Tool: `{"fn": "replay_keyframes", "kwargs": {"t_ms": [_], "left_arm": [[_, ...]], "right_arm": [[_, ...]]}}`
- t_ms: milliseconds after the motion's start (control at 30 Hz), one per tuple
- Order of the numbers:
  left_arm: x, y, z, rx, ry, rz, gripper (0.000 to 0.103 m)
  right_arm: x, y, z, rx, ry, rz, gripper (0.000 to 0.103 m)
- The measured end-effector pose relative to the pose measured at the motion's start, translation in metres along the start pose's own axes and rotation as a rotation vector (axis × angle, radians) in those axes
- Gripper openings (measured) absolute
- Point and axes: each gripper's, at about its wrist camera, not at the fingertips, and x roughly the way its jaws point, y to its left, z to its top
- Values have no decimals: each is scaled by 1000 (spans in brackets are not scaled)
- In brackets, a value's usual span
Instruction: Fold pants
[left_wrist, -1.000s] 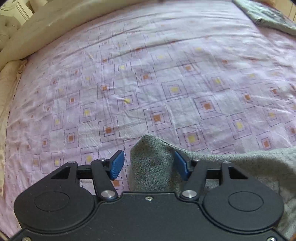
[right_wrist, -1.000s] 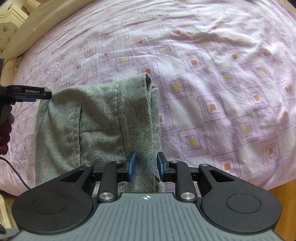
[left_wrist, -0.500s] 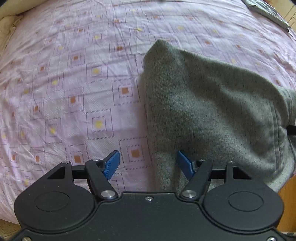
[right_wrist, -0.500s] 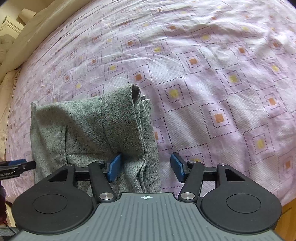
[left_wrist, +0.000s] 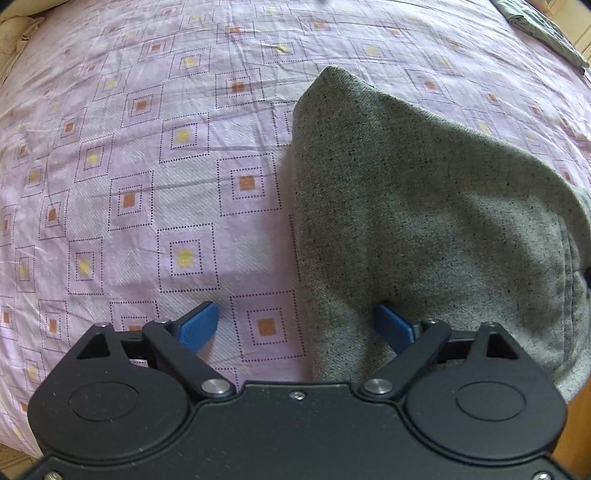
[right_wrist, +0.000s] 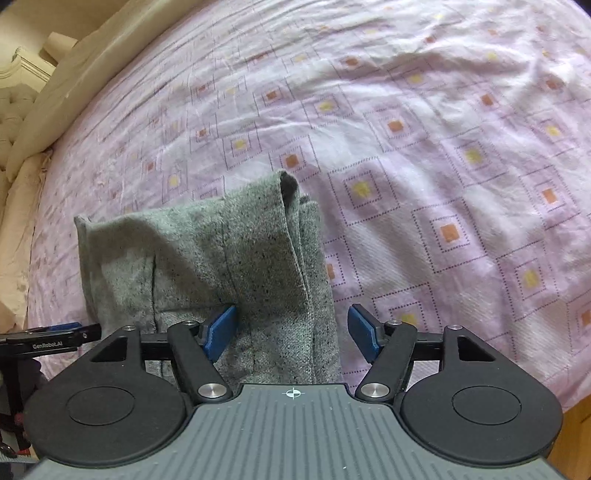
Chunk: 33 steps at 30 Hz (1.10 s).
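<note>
With tongs spread wide, left gripper (left_wrist: 295, 326) over bedsheet (left_wrist: 147, 184), right blue pad against edge of grey pants (left_wrist: 424, 221), nothing clamped. Pants folded, flat on sheet near front edge of bed. Right gripper (right_wrist: 293, 332) also spread wide, straddling seam edge of pants (right_wrist: 221, 266), nothing clamped.
</note>
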Motion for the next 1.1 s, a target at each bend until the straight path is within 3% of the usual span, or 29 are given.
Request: {"fn": "replay_keyframes", "kwargs": {"t_ms": [33,100,200,233,333,367,400,433,500,600,733,833,1100], "left_arm": [[2,1,1,-5,2,-6,96],[6,4,0,-26,9,-30,103],[10,2,7,-48,25,-19,103],[10,1,8,-60,26,-29,102],[9,1,9,-109,20,-74,93],[6,-1,8,-113,16,-103,72],[3,-2,7,-118,9,-166,41],[-1,-4,6,-134,12,-204,26],[-8,-11,6,-137,4,-159,14],[-24,-11,5,-147,-35,-143,12],[-59,-1,10,-175,-97,-178,12],[-83,4,24,-148,-164,-148,12],[-122,40,106,-148,-288,-99,12]], "right_arm": [[7,-1,0,12,6,7,72],[12,3,-1,13,-12,49,97],[18,16,-3,-7,4,16,100],[19,21,-3,-20,12,8,98],[16,27,-6,-12,16,18,62],[14,27,-6,4,26,41,39],[11,26,-7,29,26,61,33],[5,26,-8,37,14,75,30],[-5,35,-11,1,1,64,28],[-23,54,-13,-87,-15,41,27],[-45,78,-7,-172,-31,48,27],[-58,96,6,-239,-70,67,27],[-60,151,98,-285,-157,142,27]]}}
